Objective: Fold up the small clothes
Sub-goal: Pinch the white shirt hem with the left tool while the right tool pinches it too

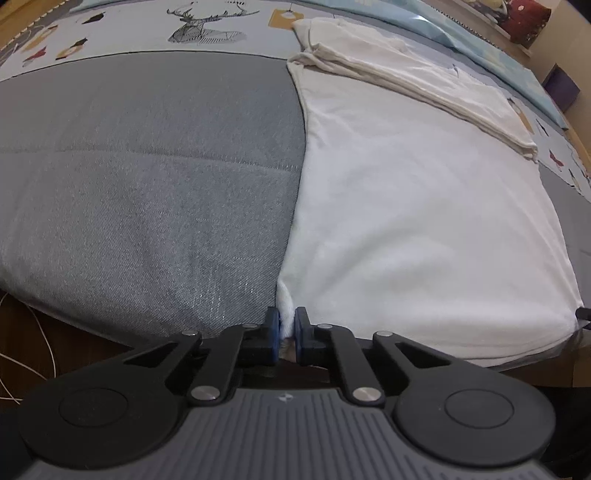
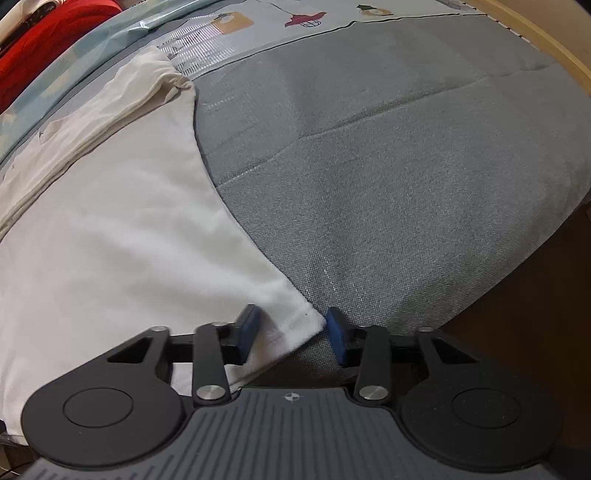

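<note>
Right now my left hand-held gripper (image 1: 286,328) is pinching the near corner of the white garment (image 1: 424,229), with a small tuft of white cloth squeezed between its blue pads (image 1: 272,325), which are sitting close together on it. Ahead of that gripper and off to its right, the garment is lying flat and smooth on the grey bed cover (image 1: 147,177), its left edge running away from the pads in a long curve. Farther out along the same side, a second white piece (image 1: 413,81) is lying folded on the far part of the garment, with layered edges showing.

My right hand-held gripper (image 2: 291,330) is standing with its fingers well apart, and the other near corner of the white garment (image 2: 110,240) is lying in the gap between them. The corner's stitched hem is reaching toward the right pad (image 2: 336,332), though I cannot tell whether it is touching it; the left pad (image 2: 248,326) is resting over the cloth. To the left of this gripper the garment is spreading wide, and to its right the grey bed cover (image 2: 406,184) is showing bare, with a crease line crossing it.

Beyond the grey cover, a printed sheet (image 1: 207,26) with a deer drawing is running along the far side, and something red (image 2: 48,40) is lying at the far left of the right gripper's view. Below the left gripper's left side, a thin pale cord (image 1: 40,332) is looping over the dark floor.
</note>
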A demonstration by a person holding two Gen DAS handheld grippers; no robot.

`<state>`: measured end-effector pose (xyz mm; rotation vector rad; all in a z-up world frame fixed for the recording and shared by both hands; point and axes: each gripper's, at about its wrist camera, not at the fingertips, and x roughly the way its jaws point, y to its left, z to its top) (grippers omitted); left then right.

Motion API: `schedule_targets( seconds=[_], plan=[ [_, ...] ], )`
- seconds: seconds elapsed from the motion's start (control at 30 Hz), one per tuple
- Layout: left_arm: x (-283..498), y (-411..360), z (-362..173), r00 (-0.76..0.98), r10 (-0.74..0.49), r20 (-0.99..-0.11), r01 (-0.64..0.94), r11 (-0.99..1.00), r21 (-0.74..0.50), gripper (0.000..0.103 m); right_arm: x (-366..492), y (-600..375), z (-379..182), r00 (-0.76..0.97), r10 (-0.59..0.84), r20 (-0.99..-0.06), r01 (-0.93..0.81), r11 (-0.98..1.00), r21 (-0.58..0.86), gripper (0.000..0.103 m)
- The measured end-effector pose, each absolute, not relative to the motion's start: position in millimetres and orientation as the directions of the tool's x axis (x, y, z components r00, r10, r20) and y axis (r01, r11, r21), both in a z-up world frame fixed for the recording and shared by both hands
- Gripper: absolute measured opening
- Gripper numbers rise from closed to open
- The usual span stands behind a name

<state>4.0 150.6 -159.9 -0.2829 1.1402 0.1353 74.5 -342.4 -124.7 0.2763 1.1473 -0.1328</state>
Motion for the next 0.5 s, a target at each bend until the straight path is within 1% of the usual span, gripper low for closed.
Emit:
schedule_targets(
  seconds=[0.03,0.07,0.17,0.2,0.23,0.27,0.33,0.37,0.43,0.47,0.5],
  plan=[
    [3.7,151.0,-159.1,0.419,-0.038,-0.907,-0.252,0.955,-0.156,0.008,72.8,-342.5,-123.2,0.409,0.035,-0.912,0.24,0.96,0.145,0.01],
    [1.7,150.9,-157.9,0.419,-0.039,-0.907,-0.254,0.954,-0.158,0.008,72.7,-342.0,-122.5,0.412,0.04,-0.91,0.233,0.961,0.148,0.009],
    [2.9,154.1,-158.8,0.416,-0.038,-0.908,-0.277,0.946,-0.167,0.012,72.0,-340.4,-117.7,0.433,0.043,-0.9,0.218,0.964,0.152,0.008],
    [3.3,155.5,-159.9,0.411,-0.042,-0.911,-0.284,0.943,-0.171,0.018,71.6,-340.0,-117.7,0.432,0.041,-0.901,0.216,0.965,0.148,0.009],
    [3.9,155.9,-161.3,0.406,-0.045,-0.913,-0.287,0.942,-0.174,0.02,71.5,-340.2,-118.8,0.427,0.038,-0.904,0.217,0.966,0.143,0.013],
    [2.7,156.3,-161.2,0.405,-0.043,-0.914,-0.284,0.944,-0.17,0.02,72.1,-339.9,-119.6,0.422,0.034,-0.906,0.221,0.965,0.139,0.014],
    [4.6,154.6,-162.0,0.406,-0.033,-0.913,-0.273,0.949,-0.156,0.02,72.2,-339.0,-122.2,0.41,0.028,-0.912,0.228,0.965,0.132,0.021],
    [5.7,153.2,-162.6,0.405,-0.03,-0.914,-0.264,0.953,-0.149,0.019,72.2,-336.5,-123.5,0.407,0.028,-0.913,0.218,0.968,0.127,0.021],
    [7.0,152.1,-162.6,0.41,-0.029,-0.911,-0.25,0.958,-0.143,0.007,72.8,-330.3,-124.0,0.41,0.018,-0.912,0.185,0.977,0.102,0.024],
    [7.1,151.5,-161.8,0.413,-0.029,-0.91,-0.246,0.959,-0.142,0.007,73.2,-327.6,-124.6,0.41,0.015,-0.912,0.169,0.981,0.092,0.023],
    [7.0,151.9,-160.3,0.417,-0.026,-0.909,-0.245,0.959,-0.14,0.007,73.4,-325.8,-124.9,0.412,0.011,-0.911,0.158,0.984,0.083,0.019]
  ],
)
